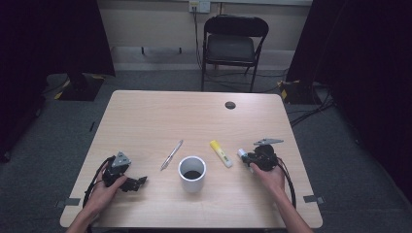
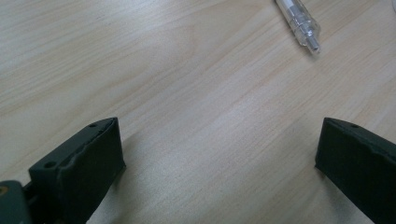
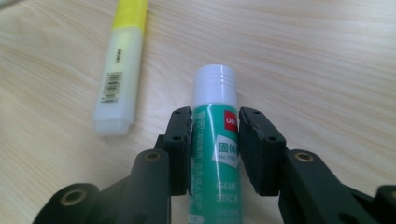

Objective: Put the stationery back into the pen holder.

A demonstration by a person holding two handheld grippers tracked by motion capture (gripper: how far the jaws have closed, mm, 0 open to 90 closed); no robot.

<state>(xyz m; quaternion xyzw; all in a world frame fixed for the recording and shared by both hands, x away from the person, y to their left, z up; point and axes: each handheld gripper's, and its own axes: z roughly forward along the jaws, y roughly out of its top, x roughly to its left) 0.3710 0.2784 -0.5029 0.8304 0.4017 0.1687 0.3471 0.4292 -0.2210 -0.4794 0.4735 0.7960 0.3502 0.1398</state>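
Note:
My right gripper (image 3: 215, 122) is shut on a green glue stick (image 3: 215, 91) with a white cap, which points away along the table. In the high view that gripper (image 1: 246, 156) lies at the right of the table with the glue stick's cap (image 1: 241, 153) poking out toward the left. A yellow-capped highlighter (image 3: 119, 70) lies just beside it, apart from the jaws. My left gripper (image 2: 219, 144) stands open over bare wood, nothing between its fingers. It rests near the front left of the table (image 1: 137, 183). The tip of a clear pen (image 2: 299, 21) lies beyond it.
A white mug (image 1: 192, 173) stands in the front middle, between the two hands. The pen (image 1: 172, 155) and highlighter (image 1: 221, 153) lie either side behind it. A dark cable hole (image 1: 230, 105) marks the table's far side. A folding chair (image 1: 232, 46) stands beyond the table (image 1: 160, 116).

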